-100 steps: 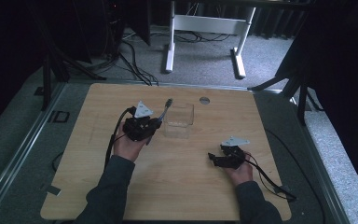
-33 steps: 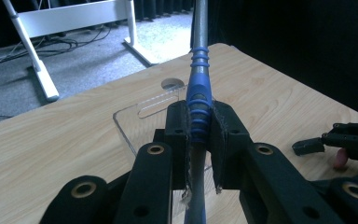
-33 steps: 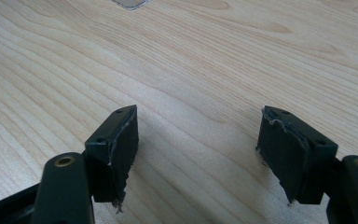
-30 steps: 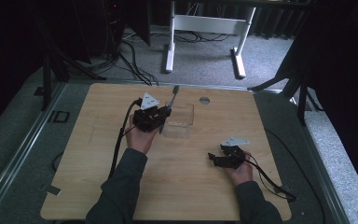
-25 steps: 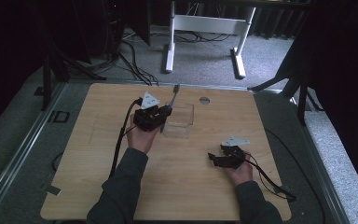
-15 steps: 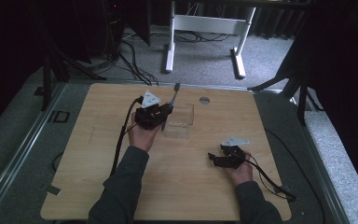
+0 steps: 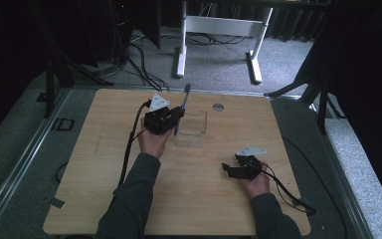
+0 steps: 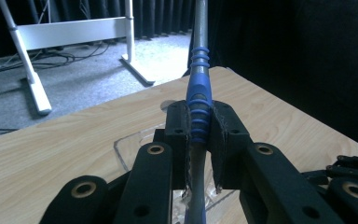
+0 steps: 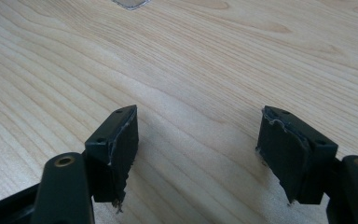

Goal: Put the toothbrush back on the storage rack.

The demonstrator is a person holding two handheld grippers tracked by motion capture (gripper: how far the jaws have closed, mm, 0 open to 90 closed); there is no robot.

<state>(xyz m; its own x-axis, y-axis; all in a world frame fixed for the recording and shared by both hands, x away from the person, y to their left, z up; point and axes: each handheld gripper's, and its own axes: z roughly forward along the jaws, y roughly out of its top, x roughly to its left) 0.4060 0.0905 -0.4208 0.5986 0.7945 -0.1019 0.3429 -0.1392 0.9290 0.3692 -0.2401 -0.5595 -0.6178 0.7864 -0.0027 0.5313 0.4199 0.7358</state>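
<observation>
The left tool (image 8: 199, 135) is pinching a toothbrush with a ribbed blue grip and a grey neck (image 8: 199, 100), its pads pressed against the blue part from both sides. In the high view the toothbrush (image 7: 181, 107) stands tilted, its head end pointing up and away toward the far edge of the light wooden tabletop (image 7: 104, 199), its lower end hanging over the near left corner of the clear, shallow, square plastic tray (image 7: 195, 130).

Compared with the high view from about three seconds ago, the left tool (image 7: 171, 118) has gone from low beside the tray, with the brush lying close to its corner, to raised, so that the brush now sticks up clear of it. Across the last second the change is small: the brush head has crept a little further up and over, and the grip looks unchanged. I read this as the pick-up being finished, with the brush lifted out of the tray and ready to be carried somewhere else, though where it should go the pictures do not say.

The right tool (image 7: 236, 169) rests well apart from all this, on bare wood near the right front of the tabletop, in the same spot as before. In its own view its jaws are spread wide with nothing between them (image 9: 198, 140)
</observation>
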